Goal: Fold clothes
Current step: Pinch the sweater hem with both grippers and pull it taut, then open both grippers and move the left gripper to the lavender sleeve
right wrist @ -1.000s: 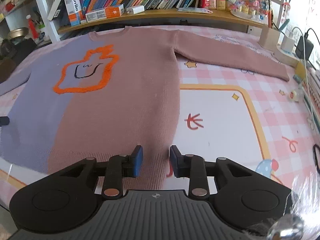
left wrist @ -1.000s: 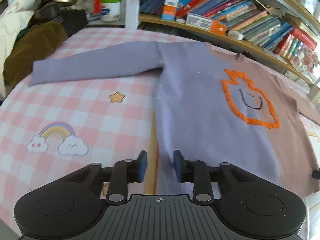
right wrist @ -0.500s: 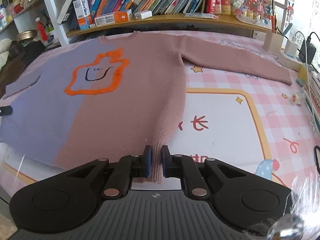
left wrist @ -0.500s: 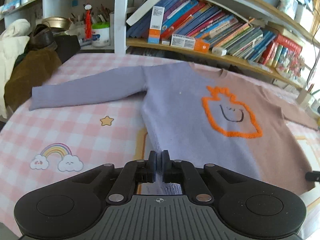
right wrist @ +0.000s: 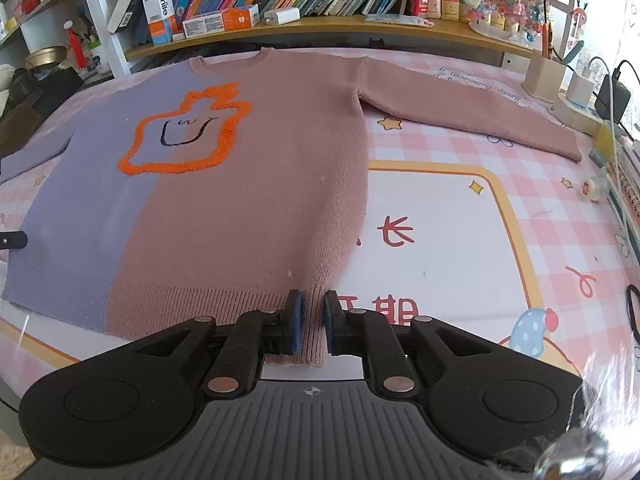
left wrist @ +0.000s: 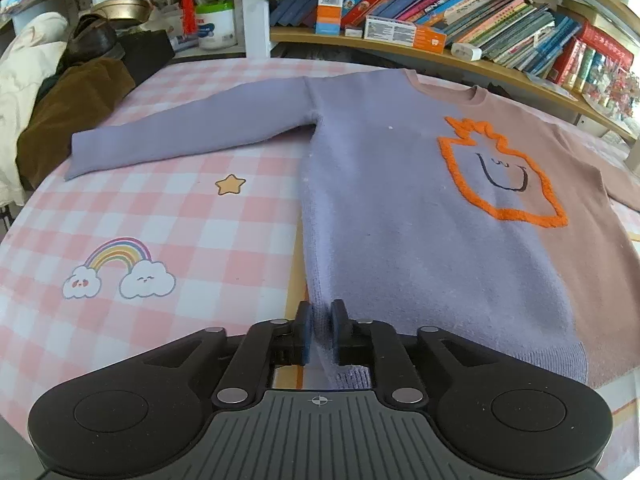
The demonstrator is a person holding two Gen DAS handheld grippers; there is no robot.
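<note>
A knit sweater (left wrist: 400,220), lilac on one half and dusty pink on the other with an orange outlined face, lies flat and face up on the pink checked tablecloth (left wrist: 160,220). Both sleeves are spread out sideways. My left gripper (left wrist: 322,334) sits at the lilac bottom corner; its jaws are opening, with the ribbed hem still bunched between the pads. In the right wrist view the sweater (right wrist: 248,208) reaches my right gripper (right wrist: 312,326) at the pink bottom corner. Those jaws are opening slightly, and the hem fills the gap between the pads.
A brown garment pile (left wrist: 68,120) lies at the table's far left. A low shelf of books (left wrist: 460,12) runs along the back edge. Chargers and cables (right wrist: 580,92) and a small tape roll (right wrist: 592,190) sit at the right edge.
Both grippers went from open above the hem corners to closed on them. The gaps have since widened a little, more on the left. The hem corners are now gathered between the pads.
</note>
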